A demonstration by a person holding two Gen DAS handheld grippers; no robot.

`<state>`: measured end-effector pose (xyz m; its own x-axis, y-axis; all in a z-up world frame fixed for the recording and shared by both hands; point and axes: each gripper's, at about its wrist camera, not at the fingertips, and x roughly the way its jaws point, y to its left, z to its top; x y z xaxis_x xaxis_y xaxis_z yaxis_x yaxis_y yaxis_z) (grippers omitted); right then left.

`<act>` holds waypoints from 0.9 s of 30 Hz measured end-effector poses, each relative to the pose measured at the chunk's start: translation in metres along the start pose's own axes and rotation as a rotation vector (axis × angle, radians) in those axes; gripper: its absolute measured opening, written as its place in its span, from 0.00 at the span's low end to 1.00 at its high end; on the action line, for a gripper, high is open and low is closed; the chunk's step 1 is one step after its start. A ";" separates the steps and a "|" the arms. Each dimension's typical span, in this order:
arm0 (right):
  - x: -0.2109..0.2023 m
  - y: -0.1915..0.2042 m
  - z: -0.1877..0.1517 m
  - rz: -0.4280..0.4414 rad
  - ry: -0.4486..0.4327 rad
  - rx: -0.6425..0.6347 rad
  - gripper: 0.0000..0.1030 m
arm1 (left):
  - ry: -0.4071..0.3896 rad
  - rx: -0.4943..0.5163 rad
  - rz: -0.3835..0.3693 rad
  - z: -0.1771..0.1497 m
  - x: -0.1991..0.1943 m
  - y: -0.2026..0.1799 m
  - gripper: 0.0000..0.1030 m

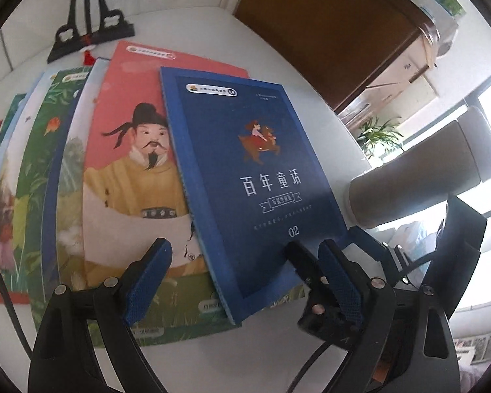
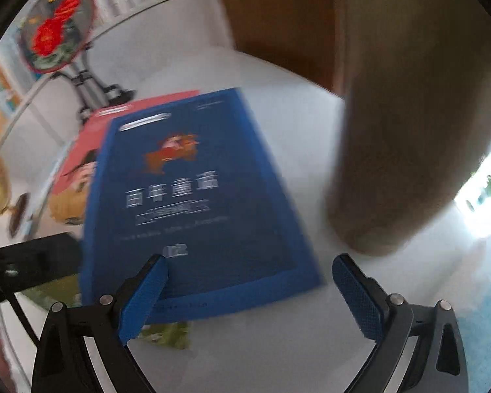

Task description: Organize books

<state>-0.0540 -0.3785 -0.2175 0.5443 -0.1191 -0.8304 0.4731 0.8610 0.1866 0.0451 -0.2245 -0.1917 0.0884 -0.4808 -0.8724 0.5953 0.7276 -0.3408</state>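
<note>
Lying on the white table (image 1: 278,32), the blue book (image 1: 245,170) tops a fanned row of books. Both the left gripper (image 1: 245,262) and right gripper (image 2: 248,278) gape wide at its near edge, holding nothing.

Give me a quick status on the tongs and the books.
Left tongs open, right tongs open, both empty. Blue book tops the fanned stack, ungripped. Brown cylinder stands beside it on the right.

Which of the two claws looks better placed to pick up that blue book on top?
Probably the right gripper: its open jaws straddle the near edge of the blue book. The left gripper, also open, sits off toward the book's left corner, over the red book.
</note>
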 end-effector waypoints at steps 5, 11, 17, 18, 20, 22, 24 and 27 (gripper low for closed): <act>-0.006 0.005 0.000 0.055 0.011 -0.039 0.68 | -0.015 0.000 -0.013 0.000 -0.001 0.005 0.94; -0.011 0.015 -0.006 0.116 0.044 -0.051 0.57 | -0.013 0.024 0.040 -0.005 -0.010 0.009 0.93; -0.013 0.046 -0.007 0.121 0.045 -0.196 0.52 | -0.007 0.072 0.071 -0.010 -0.027 0.023 0.92; -0.014 0.048 -0.007 0.123 0.049 -0.217 0.47 | -0.005 0.054 0.064 -0.008 -0.031 0.030 0.91; -0.013 0.048 -0.002 0.133 0.043 -0.207 0.47 | -0.026 0.003 0.080 0.001 -0.036 0.045 0.91; -0.011 0.039 0.010 0.157 0.034 -0.132 0.51 | -0.035 -0.044 0.078 0.010 -0.036 0.058 0.91; 0.003 0.036 0.024 0.152 0.070 -0.110 0.58 | -0.046 -0.114 0.054 0.024 -0.034 0.073 0.91; 0.018 0.044 0.037 0.094 0.074 -0.167 0.66 | -0.073 -0.133 0.044 0.038 -0.030 0.079 0.91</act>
<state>0.0022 -0.3605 -0.2045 0.5257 -0.0032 -0.8507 0.2979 0.9374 0.1806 0.1198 -0.1707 -0.1791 0.1733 -0.4776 -0.8613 0.4790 0.8050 -0.3500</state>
